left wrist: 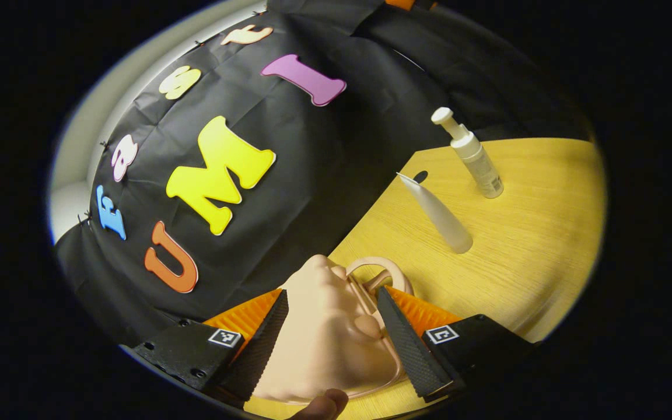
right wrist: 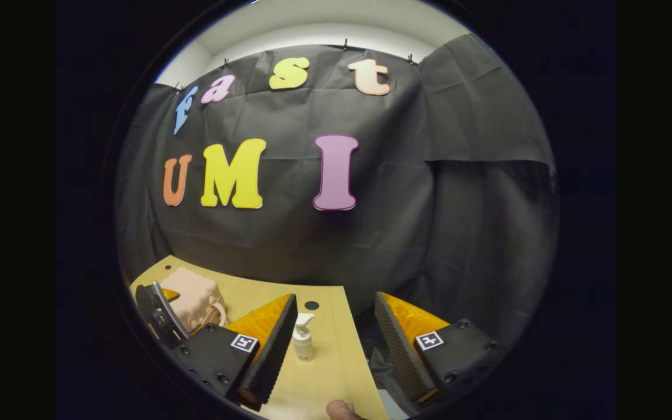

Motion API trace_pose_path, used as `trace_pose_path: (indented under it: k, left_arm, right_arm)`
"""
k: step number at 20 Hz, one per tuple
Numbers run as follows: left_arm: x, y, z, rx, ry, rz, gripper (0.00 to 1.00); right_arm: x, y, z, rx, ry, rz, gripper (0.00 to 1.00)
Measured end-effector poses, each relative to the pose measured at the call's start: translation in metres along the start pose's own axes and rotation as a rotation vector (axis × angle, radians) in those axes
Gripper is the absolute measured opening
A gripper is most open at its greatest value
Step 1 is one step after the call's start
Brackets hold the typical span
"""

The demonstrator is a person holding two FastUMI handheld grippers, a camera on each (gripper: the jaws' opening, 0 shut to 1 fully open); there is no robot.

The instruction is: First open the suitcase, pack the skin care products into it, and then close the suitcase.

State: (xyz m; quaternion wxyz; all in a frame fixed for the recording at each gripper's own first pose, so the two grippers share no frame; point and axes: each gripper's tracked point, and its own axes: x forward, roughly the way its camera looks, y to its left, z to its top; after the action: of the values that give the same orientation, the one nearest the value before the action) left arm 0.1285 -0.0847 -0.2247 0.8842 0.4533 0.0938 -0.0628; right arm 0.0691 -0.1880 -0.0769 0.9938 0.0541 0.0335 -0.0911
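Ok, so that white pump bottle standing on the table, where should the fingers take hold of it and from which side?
Grip the pump bottle around its straight round body, below the pump head, coming in level from the side. It stands upright on the wooden table, and the right gripper already faces it with fingers open.

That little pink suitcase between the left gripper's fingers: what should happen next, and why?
Probably close the left gripper on the pink suitcase to steady it for opening: its fingers straddle the case, and the pump bottle and tube still stand on the table.
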Motion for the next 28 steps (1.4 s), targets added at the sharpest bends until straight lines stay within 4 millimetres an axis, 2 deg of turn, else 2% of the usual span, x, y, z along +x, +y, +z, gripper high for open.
trace_pose_path:
  k: [3,6,8,10,11,15,19,22,24,26,27,28]
  left_arm:
    - [0.014,-0.015,-0.006,0.114,0.067,0.009,0.98]
    - [0.025,-0.023,0.009,0.267,0.043,0.027,0.97]
    - [0.031,-0.029,0.008,0.357,0.048,0.014,0.95]
    - [0.032,-0.039,0.015,0.432,0.024,0.015,0.92]
    - [0.036,-0.043,0.015,0.446,0.023,0.006,0.89]
    - [0.036,-0.04,0.019,0.498,0.039,0.009,0.91]
    - [0.035,-0.05,0.026,0.537,0.02,-0.016,0.91]
    - [0.036,-0.043,0.014,0.541,0.056,0.006,0.93]
    - [0.038,-0.046,-0.007,0.553,0.131,-0.009,0.88]
    - [0.037,-0.046,-0.02,0.56,0.177,-0.018,0.77]
    - [0.036,-0.046,-0.026,0.568,0.197,-0.025,0.64]
    - [0.036,-0.048,-0.03,0.582,0.218,-0.044,0.57]
  right_arm:
    - [0.009,-0.014,-0.014,0.012,0.016,0.003,0.8]
    - [0.015,-0.028,-0.03,0.043,0.053,-0.006,0.8]
    - [0.015,-0.037,-0.036,0.059,0.063,-0.017,0.79]
    - [0.016,-0.048,-0.044,0.07,0.069,-0.031,0.8]
    - [0.015,-0.052,-0.048,0.077,0.077,-0.038,0.8]
    - [0.011,-0.071,-0.06,0.117,0.095,-0.079,0.8]
    - [0.003,-0.079,-0.074,0.147,0.108,-0.115,0.79]
    - [-0.002,-0.079,-0.085,0.152,0.12,-0.126,0.8]
    - [-0.006,-0.08,-0.087,0.146,0.118,-0.133,0.79]
    - [-0.009,-0.081,-0.09,0.142,0.118,-0.139,0.79]
    - [-0.011,-0.082,-0.09,0.143,0.119,-0.144,0.8]
    - [-0.013,-0.081,-0.091,0.144,0.118,-0.148,0.79]
